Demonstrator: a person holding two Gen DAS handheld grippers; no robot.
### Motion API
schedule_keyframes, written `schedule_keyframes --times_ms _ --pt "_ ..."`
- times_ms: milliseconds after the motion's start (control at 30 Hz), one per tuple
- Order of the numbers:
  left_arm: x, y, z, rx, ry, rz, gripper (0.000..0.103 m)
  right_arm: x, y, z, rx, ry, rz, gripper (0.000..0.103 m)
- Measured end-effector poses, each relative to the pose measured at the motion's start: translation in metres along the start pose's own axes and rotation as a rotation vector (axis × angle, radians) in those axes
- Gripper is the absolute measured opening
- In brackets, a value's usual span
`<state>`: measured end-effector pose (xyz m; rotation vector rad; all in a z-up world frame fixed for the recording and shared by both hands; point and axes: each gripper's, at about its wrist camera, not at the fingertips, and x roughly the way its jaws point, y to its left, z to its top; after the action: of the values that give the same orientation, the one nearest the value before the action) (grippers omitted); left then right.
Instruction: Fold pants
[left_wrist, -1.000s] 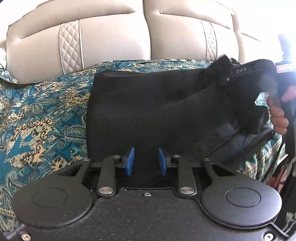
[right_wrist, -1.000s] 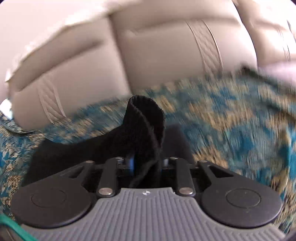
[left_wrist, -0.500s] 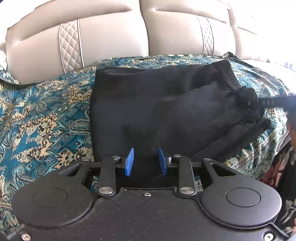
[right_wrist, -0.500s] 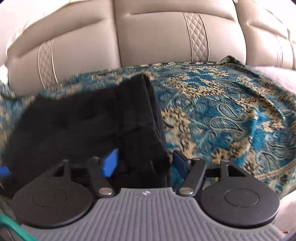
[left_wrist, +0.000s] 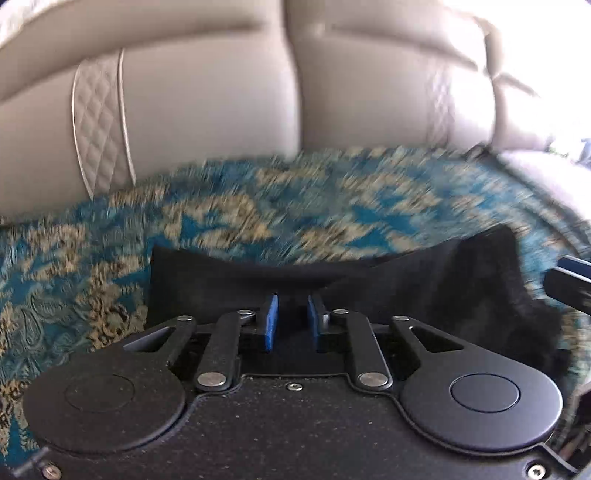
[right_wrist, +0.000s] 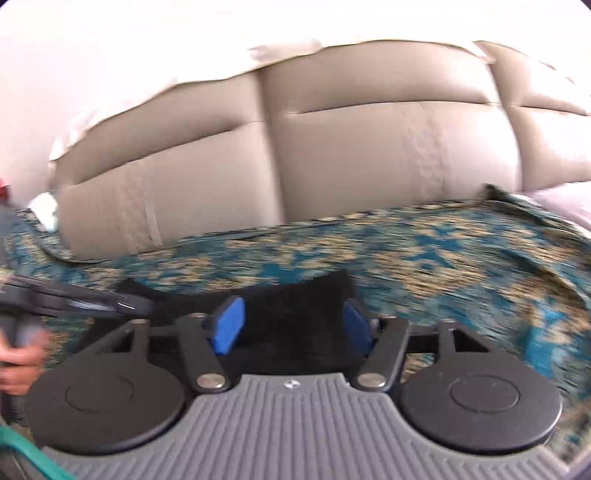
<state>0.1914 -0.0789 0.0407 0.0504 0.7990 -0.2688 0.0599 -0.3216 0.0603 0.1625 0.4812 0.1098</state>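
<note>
Since the earlier frames, both views have shifted: the black pants (left_wrist: 388, 291), which filled most of the left wrist view a second ago, now take up only a low band, and the teal patterned cover (left_wrist: 258, 206) fills the middle, streaked with motion blur. In the right wrist view the bunched cloth that stood up between the fingers earlier now lies low and flat.

The left gripper (left_wrist: 291, 323) has just been closing; its blue pads (left_wrist: 271, 323) stand close together with a narrow gap, black cloth showing through it, though whether they pinch the cloth cannot be told. The pants spread from about 9 o'clock to 3 o'clock of this gripper, their folded edge toward 12 o'clock.

The right gripper (right_wrist: 293, 325) has jaws well apart, having just narrowed from a wider spread; pants (right_wrist: 295, 314) lie between them, and its pads (right_wrist: 227, 323) do not press on them. At 9 o'clock in this view a hand (right_wrist: 20, 360) grips the other tool's handle.

Beyond the cover, at 12 o'clock, rise the beige sofa cushions (left_wrist: 207, 92).
</note>
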Motion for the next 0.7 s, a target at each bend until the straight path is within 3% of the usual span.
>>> schedule_keyframes --times_ms 100,167,200,367,533,600,700 --pt "0.021 0.007 0.000 -0.029 0.012 0.033 0.014 0.022 0.017 -0.008 -0.062 0.050 0.022 0.050" --pt "0.025 0.009 0.000 -0.047 0.004 0.041 0.012 0.037 0.026 -0.021 -0.114 0.106 -0.036 0.047" --pt "0.025 0.009 0.000 -0.047 0.002 0.045 0.012 0.043 0.030 -0.032 -0.144 0.137 -0.077 0.052" --pt "0.032 -0.001 -0.001 0.017 -0.027 0.095 0.013 0.025 0.051 -0.075 -0.368 0.065 -0.190 0.053" --pt "0.038 0.002 0.004 -0.019 -0.026 0.097 0.013 0.010 0.043 -0.083 -0.310 0.049 -0.177 0.054" --pt "0.039 0.003 0.005 -0.015 -0.025 0.096 0.013 0.007 0.044 -0.080 -0.308 0.066 -0.157 0.059" --pt "0.039 0.002 0.003 -0.002 -0.034 0.098 0.014 -0.004 0.038 -0.063 -0.197 0.069 -0.068 0.068"
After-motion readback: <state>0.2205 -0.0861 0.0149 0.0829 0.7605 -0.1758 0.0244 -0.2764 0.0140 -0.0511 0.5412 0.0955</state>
